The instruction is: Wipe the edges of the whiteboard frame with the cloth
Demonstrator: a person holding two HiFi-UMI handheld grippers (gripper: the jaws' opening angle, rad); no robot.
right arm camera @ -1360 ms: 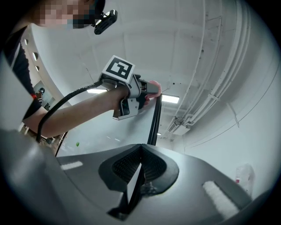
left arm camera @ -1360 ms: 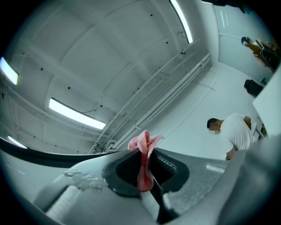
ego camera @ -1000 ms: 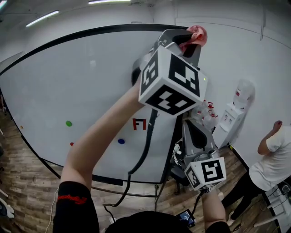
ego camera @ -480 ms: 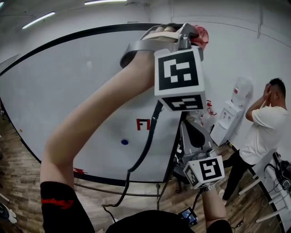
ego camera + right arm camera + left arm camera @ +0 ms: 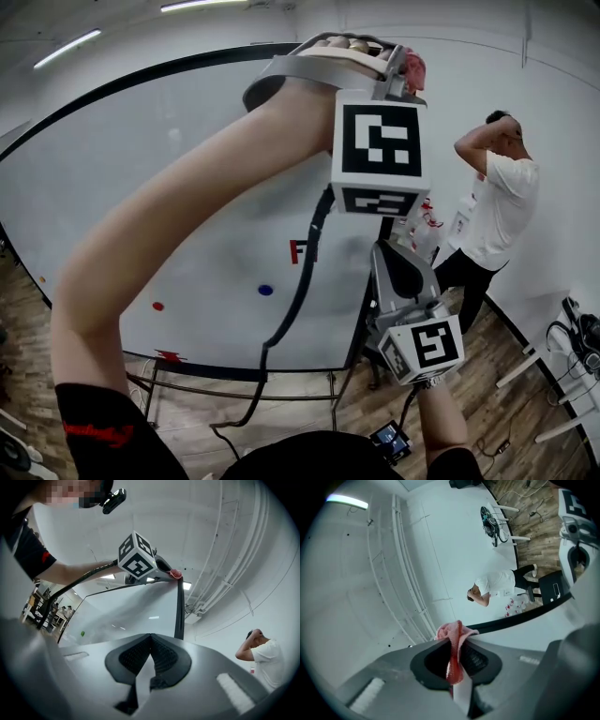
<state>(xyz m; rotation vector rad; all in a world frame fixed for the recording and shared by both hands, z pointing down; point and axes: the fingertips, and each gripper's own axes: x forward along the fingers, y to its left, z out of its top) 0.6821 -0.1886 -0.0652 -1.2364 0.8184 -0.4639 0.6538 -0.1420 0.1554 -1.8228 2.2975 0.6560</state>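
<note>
- Left gripper (image 5: pixel 454 663): the jaws are clamped on the cloth (image 5: pixel 452 634), with a fold pinched between the pads and a bunched tuft standing proud of the tips.
- The cloth is salmon-pink and nubbly like terry, crumpled rather than folded flat. It looks soft enough to mould round an edge.
- Just beyond the tips runs the black whiteboard frame (image 5: pixel 520 616). The right gripper view puts the tuft at the corner where the frame's top and right edges meet. Whether it presses on the frame I cannot tell.
- Over the last second the left wrist has rolled, so the marker cube (image 5: pixel 380 141) now squarely faces the head camera, while the cloth has stayed at that corner. I judge the top edge done and the turn down the right edge in hand.
- Right gripper (image 5: pixel 382 251): the jaws are closed on nothing and held low, with the frame's right edge rising just ahead of the tips.
- Far beyond, a person in a white shirt (image 5: pixel 497 211) has walked nearer the board.
</note>
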